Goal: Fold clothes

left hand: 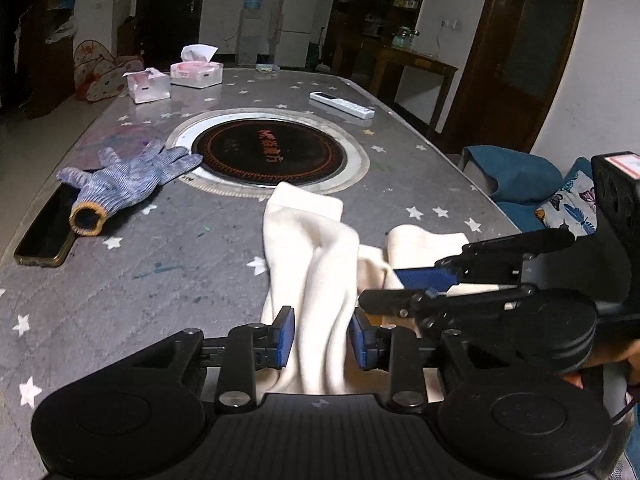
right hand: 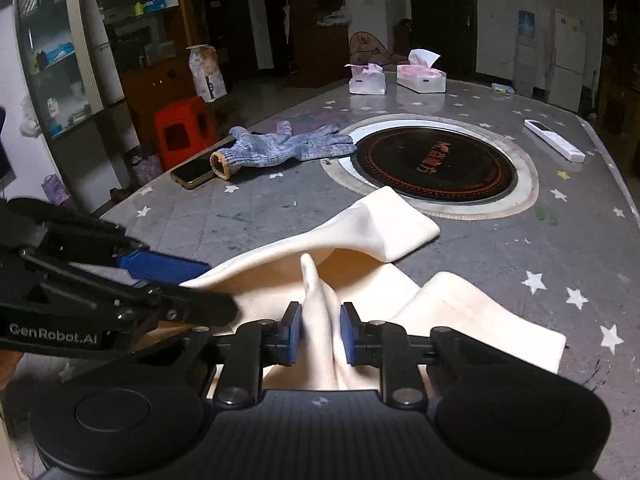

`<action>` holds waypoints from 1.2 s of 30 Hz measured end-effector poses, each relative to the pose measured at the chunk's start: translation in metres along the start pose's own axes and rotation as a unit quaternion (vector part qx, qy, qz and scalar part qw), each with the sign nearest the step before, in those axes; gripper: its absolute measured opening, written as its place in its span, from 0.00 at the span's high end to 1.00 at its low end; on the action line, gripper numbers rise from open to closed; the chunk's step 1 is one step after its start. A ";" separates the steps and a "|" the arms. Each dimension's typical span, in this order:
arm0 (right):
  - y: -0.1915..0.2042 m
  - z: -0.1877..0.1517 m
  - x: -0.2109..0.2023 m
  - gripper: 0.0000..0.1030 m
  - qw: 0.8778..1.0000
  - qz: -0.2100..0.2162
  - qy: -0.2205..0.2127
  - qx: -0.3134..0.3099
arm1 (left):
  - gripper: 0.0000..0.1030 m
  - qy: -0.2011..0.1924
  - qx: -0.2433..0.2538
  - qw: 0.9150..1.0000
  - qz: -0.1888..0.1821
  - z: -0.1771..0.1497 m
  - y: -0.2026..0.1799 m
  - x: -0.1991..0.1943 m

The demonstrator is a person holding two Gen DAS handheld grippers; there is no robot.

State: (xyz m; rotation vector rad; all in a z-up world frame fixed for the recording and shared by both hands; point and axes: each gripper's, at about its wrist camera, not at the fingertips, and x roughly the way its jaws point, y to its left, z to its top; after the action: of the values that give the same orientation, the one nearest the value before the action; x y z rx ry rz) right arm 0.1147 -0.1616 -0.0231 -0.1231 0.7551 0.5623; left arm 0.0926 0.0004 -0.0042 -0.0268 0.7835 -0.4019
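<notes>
At the near edge of the table (left hand: 168, 264), the cream garment (left hand: 308, 240) is gathered but not yet folded flat, a ridge lying between the left hand-held gripper (left hand: 322, 336) pads, another clenched by the right hand-held gripper (right hand: 320, 334).

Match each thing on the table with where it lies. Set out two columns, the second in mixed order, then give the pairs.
Things:
1. glove
2. remote control
3. tissue packs
4. phone

Places:
A. far end of the table
B. partly under the glove's cuff
C. fingertips at the rim of the round black plate
D. right of the round plate, alone

Pairs: 1-C, 2-D, 3-A, 4-B
</notes>
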 end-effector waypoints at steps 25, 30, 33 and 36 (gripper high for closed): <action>-0.024 -0.043 -0.113 0.94 0.987 -0.122 -0.096 0.031 | 0.92 -0.040 -0.018 0.999 0.015 -0.011 0.012 -0.040; -0.039 -0.077 -0.159 0.94 0.976 -0.180 -0.107 0.063 | 0.92 -0.055 -0.038 0.997 0.031 -0.028 0.025 -0.072; -0.048 -0.102 -0.183 0.94 0.967 -0.214 -0.106 0.091 | 0.93 -0.059 -0.049 0.996 0.043 -0.043 0.033 -0.093; -0.057 -0.124 -0.202 0.95 0.958 -0.241 -0.100 0.116 | 0.93 -0.056 -0.057 0.995 0.053 -0.062 0.040 -0.114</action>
State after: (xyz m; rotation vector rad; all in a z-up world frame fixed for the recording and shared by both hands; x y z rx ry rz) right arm -0.0508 -0.3359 0.0180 -0.0282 0.5609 0.0169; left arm -0.0087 0.0863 0.0227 -0.1126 0.6933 -0.2519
